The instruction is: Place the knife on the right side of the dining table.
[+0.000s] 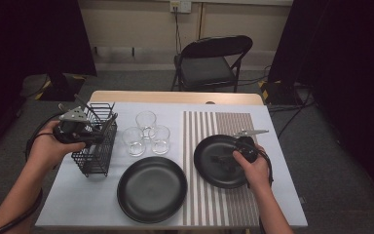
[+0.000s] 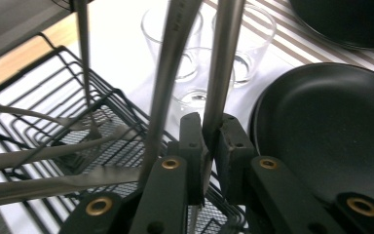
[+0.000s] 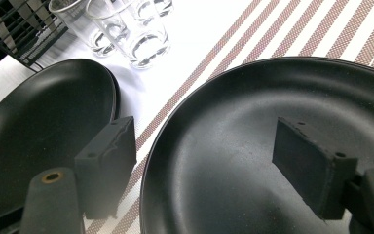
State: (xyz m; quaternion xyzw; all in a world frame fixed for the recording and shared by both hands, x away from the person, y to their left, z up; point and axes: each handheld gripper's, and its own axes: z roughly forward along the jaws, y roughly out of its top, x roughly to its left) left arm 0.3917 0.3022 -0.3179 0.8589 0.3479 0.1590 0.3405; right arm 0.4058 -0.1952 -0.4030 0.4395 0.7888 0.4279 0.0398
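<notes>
A black wire cutlery rack [image 1: 97,156] stands at the table's left with several metal utensils in it. My left gripper [image 1: 96,138] reaches into the rack from the left. In the left gripper view its jaws [image 2: 209,139] are shut on one upright metal utensil handle [image 2: 222,68], and a second handle [image 2: 171,73] stands just beside it. My right gripper [image 1: 226,161] hovers over the right black plate [image 1: 209,168]. It is open [image 3: 209,161]: one jaw is outside the plate's rim [image 3: 253,122], the other over its inside, and nothing is between them.
A second black plate [image 1: 152,189] lies front centre on the white cloth. Three clear glasses [image 1: 147,134] stand between the rack and the striped placemat [image 1: 224,122]. A folding chair [image 1: 209,61] stands behind the table.
</notes>
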